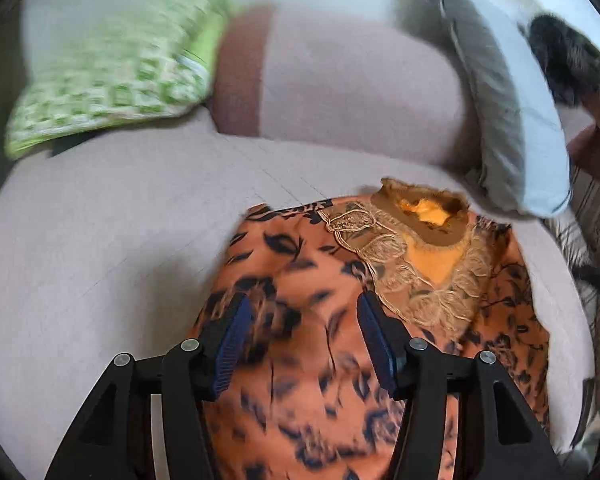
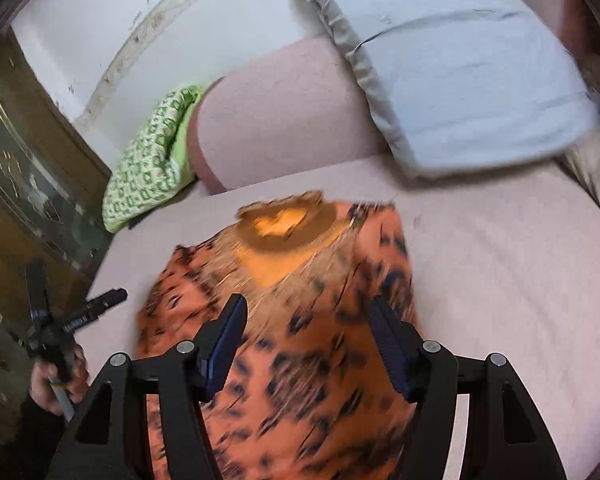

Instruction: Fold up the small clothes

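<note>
Garment (image 1: 320,360) lies flat below grey pillow (image 1: 500,120); left gripper (image 1: 304,336) and right gripper (image 2: 304,340) released, empty. Judged: fold pending; next grasp an edge.

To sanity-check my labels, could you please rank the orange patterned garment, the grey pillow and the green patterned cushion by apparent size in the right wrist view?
1. orange patterned garment, though it lies nearest the camera
2. grey pillow
3. green patterned cushion, partly hidden

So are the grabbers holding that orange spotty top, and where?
No, nothing is held. The left gripper and the right gripper hang open above the orange top, pads not pinching it.
</note>
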`<state>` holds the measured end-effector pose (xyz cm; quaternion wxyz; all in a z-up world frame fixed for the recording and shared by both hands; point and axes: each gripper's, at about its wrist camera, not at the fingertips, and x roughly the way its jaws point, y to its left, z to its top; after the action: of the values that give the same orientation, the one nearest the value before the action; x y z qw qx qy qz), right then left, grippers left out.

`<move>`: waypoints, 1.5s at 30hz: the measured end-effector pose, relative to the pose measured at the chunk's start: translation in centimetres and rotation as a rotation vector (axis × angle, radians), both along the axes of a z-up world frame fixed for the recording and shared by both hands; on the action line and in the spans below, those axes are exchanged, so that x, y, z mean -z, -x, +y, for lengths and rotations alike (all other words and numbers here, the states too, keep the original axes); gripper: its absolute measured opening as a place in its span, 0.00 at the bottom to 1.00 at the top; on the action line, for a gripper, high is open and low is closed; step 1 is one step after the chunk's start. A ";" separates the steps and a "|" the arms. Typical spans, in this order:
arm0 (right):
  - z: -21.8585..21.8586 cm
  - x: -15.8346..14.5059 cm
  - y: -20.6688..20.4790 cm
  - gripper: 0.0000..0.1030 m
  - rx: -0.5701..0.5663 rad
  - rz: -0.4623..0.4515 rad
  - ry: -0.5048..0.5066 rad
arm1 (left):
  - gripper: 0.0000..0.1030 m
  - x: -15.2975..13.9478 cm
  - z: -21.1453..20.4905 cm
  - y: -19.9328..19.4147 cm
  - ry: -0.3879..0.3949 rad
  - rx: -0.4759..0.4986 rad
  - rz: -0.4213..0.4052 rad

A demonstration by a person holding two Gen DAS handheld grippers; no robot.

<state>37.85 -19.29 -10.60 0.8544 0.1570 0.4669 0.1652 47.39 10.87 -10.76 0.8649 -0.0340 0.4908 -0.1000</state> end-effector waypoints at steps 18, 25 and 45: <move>-1.9 12.2 -13.8 0.52 0.057 0.294 -0.042 | 0.55 11.7 0.1 -17.3 -0.022 0.021 0.240; -1.6 12.5 -14.2 0.14 0.068 0.326 -0.018 | 0.10 11.5 0.4 -17.1 0.018 0.012 0.235; -3.6 -2.7 20.6 0.14 0.083 -0.097 -0.109 | 0.09 4.1 12.4 20.8 0.306 -0.129 -0.077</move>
<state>17.23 -22.91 -7.89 0.8724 0.2143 0.4082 0.1622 26.59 23.26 -14.89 0.8724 -0.1926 0.4332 -0.1192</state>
